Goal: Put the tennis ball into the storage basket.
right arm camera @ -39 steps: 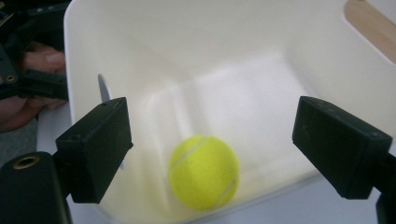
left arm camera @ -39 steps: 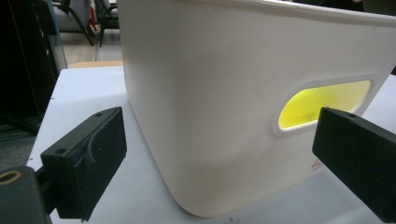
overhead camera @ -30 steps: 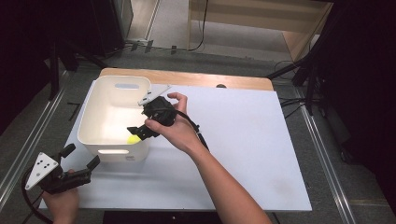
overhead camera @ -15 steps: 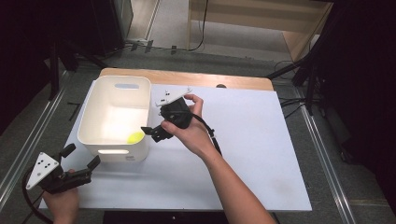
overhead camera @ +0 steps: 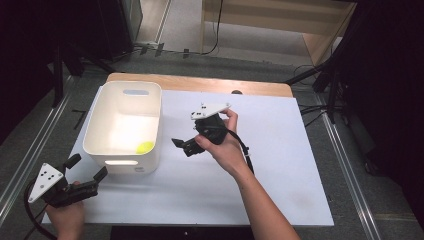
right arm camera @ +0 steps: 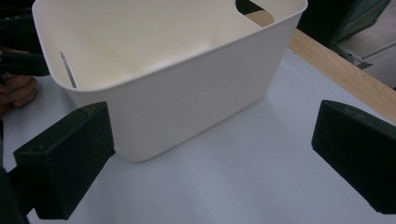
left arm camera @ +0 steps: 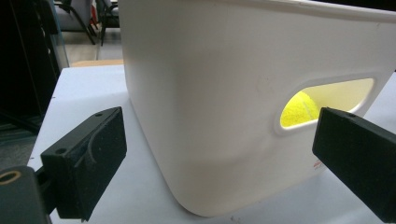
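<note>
- White paper (overhead camera: 280, 150) covered most of the table, with a strip of bare wood (overhead camera: 200, 84) showing along its far edge.
- On the left part of the sheet stood a white plastic bin (overhead camera: 123, 125), upright, open at the top, with a slot handle cut into each short end.
- A yellow-green ball (overhead camera: 145, 147) lay on the bin's floor, near the corner closest to the person and toward the middle of the table; in the left gripper view the ball (left arm camera: 300, 108) glowed through the near handle slot.
- The left gripper (overhead camera: 86, 175) sat at the near left corner of the sheet, held in the person's left hand (overhead camera: 65, 217), pointing at the bin's near end wall; its jaws stood wide apart with nothing between them, just short of the bin (left arm camera: 219, 107).
- The right gripper (overhead camera: 186, 145) was held above the sheet just beside the bin's long right wall, in the person's right hand (overhead camera: 222, 147), with its grey three-cornered plate (overhead camera: 210, 110) on top.
- In the right gripper view its jaws stood wide apart and empty, facing the bin (right arm camera: 177, 88) from the side, clear of the wall.
- The right forearm (overhead camera: 265, 210) reached in from the bottom edge, a black cable (overhead camera: 245, 152) looping beside the wrist.
</note>
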{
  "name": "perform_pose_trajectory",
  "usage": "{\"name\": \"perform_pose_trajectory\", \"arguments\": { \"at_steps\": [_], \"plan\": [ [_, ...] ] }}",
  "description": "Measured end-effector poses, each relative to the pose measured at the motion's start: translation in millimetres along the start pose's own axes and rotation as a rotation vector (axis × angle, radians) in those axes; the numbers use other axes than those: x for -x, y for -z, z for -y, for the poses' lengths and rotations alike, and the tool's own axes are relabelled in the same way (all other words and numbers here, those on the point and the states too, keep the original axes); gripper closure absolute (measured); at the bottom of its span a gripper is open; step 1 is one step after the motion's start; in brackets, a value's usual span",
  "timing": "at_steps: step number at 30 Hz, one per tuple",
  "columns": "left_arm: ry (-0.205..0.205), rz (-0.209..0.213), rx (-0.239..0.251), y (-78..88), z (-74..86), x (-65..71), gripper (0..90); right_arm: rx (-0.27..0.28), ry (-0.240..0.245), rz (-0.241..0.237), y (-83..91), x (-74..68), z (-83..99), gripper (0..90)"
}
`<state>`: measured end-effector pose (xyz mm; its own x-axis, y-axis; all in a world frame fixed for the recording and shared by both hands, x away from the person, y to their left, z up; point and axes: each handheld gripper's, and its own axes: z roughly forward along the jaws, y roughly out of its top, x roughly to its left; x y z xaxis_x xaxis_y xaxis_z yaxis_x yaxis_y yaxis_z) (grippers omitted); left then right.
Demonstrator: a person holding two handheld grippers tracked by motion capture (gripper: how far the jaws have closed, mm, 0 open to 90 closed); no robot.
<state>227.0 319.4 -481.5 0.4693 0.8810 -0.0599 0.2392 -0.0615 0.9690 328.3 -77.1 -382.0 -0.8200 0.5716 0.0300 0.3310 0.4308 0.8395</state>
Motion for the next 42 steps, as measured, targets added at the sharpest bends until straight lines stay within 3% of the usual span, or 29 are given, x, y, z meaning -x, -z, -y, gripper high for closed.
{"name": "perform_pose_trajectory", "arguments": {
  "at_steps": [42],
  "plan": [
    [-0.017, -0.021, -0.011, -2.4, 0.6, 3.1, 2.8, 0.066, -0.114, 0.139, 77.0, 31.6, 96.6, 0.0]
  ]
}}
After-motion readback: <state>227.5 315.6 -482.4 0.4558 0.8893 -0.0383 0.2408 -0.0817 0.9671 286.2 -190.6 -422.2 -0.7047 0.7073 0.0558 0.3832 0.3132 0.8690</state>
